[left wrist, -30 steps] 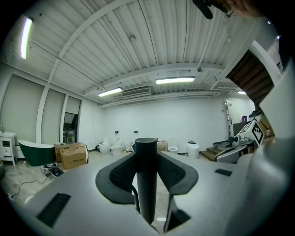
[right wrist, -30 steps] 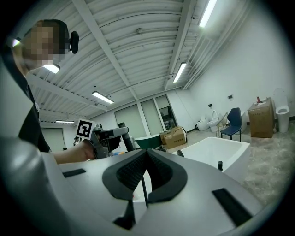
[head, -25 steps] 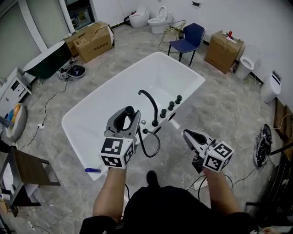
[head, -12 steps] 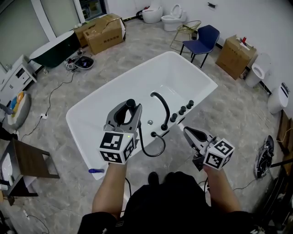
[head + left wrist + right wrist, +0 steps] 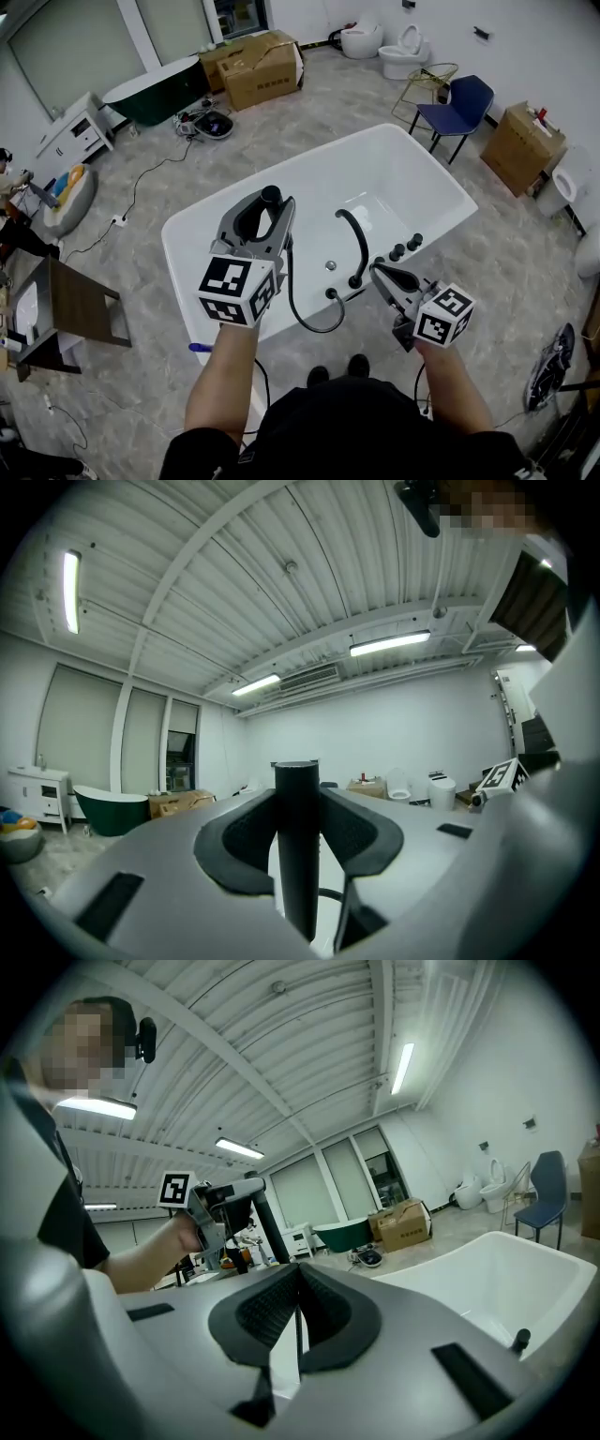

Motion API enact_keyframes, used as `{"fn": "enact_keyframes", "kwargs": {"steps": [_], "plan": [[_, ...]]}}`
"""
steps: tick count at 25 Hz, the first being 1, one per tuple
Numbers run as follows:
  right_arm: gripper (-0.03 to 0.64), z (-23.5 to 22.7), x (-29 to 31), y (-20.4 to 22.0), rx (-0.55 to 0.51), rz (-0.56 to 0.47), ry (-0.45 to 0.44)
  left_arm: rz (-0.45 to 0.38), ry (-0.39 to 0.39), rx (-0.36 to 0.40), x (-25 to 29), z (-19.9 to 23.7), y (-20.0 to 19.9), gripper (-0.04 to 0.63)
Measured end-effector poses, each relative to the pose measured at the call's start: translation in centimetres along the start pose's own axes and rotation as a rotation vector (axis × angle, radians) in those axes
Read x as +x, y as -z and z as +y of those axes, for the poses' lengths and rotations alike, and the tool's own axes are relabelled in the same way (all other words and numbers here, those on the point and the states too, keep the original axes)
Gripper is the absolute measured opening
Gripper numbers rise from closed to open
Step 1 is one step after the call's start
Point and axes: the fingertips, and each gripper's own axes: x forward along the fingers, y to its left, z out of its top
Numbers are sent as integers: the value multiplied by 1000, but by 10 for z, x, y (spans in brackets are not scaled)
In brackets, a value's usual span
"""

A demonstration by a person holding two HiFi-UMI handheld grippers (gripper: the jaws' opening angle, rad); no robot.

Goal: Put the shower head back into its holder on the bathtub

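Observation:
In the head view my left gripper [image 5: 268,201] is shut on the black shower head [image 5: 270,195], a round black handle standing upright between the pads. It hangs above the near rim of the white bathtub [image 5: 187,239]. The black hose [image 5: 302,314] loops down from it to a black fitting [image 5: 330,293] on the tub deck, beside the curved black spout [image 5: 354,239] and the knobs [image 5: 405,249]. The left gripper view shows the handle [image 5: 297,846] clamped between both pads. My right gripper [image 5: 377,271] is shut and empty, to the right, near the spout's base.
Cardboard boxes [image 5: 264,64] and a dark green tub [image 5: 150,89] stand at the back. A blue chair [image 5: 461,101] and toilets [image 5: 403,49] are at the back right. A wooden table [image 5: 80,309] is at the left. Cables lie on the floor [image 5: 141,187].
My left gripper has risen and moved forward with the shower head. The right gripper has shifted sideways, still shut. The tub now lies further right and lower in the head view.

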Motion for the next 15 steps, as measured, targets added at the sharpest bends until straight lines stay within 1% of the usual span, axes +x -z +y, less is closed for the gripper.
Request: {"fn": "enact_keyframes", "kwargs": {"steps": [6,15], "plan": [[18,-10,15,-2,7,24,-49,-13,-30,38,13,7,-17,152],[18,-24,23,-12,5,23,-77,-51,-85,89,21,21,-47,152]]}}
